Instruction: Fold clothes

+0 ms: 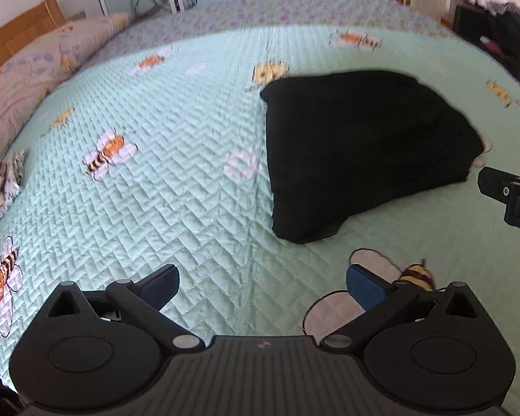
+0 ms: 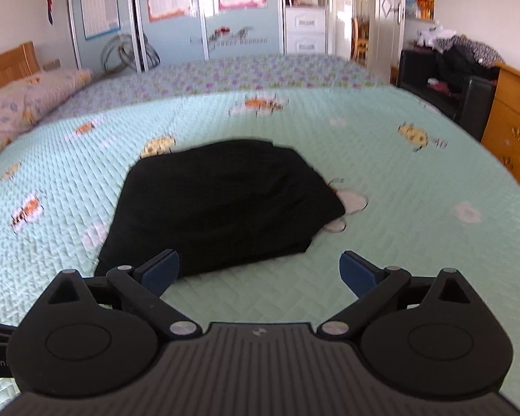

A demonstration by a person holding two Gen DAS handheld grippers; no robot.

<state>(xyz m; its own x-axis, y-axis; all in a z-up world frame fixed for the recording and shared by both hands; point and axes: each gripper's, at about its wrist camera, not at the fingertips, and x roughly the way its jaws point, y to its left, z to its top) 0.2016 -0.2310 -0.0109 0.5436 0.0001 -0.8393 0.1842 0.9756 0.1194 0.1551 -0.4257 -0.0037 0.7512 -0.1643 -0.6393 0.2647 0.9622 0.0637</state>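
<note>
The left gripper (image 1: 261, 284) hung with its blue-padded fingers (image 1: 365, 287) spread wide and nothing between them, above the pale green bee-patterned quilt (image 1: 176, 145). The right gripper (image 2: 260, 270) was likewise spread wide and empty, just short of the near edge of the black garment (image 2: 222, 204). That garment lay folded into a compact, layered bundle on the quilt, ahead and to the right of the left gripper, with pillows (image 1: 34, 66) along the far left and a wooden dresser (image 2: 513, 128) at the far right.
</note>
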